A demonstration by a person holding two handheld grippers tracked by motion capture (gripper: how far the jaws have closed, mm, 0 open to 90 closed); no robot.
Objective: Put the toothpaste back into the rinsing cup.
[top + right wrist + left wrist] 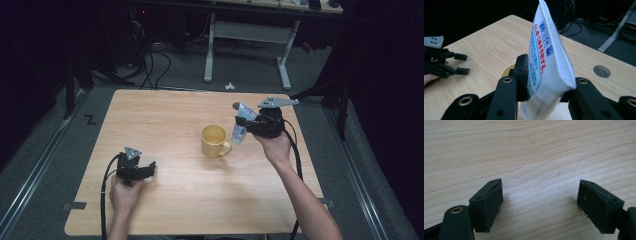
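One tube clamped beside the yellow mug

One white tube point(549, 57) is held in the right gripper point(260, 125), whose jaws are closed on its lower body from both flat sides. The tube is seen as a soft, flattened squeeze tube, white with a blue panel and lines of blue and red print running along its length. In the right gripper view its broad crimped end is at the top and the body narrows downward between the jaws. In the high view the tube is carried above the table point(165, 115), just to the right of a yellow mug point(215, 141); its long axis is tilted, with the lower end pointed down toward the mug's handle side and the upper end leaning up and away. Part of the mug's rim is seen behind the jaws in the right gripper view. The left gripper point(145, 170) is held low over bare table at the left, its jaws spread apart with nothing between them.
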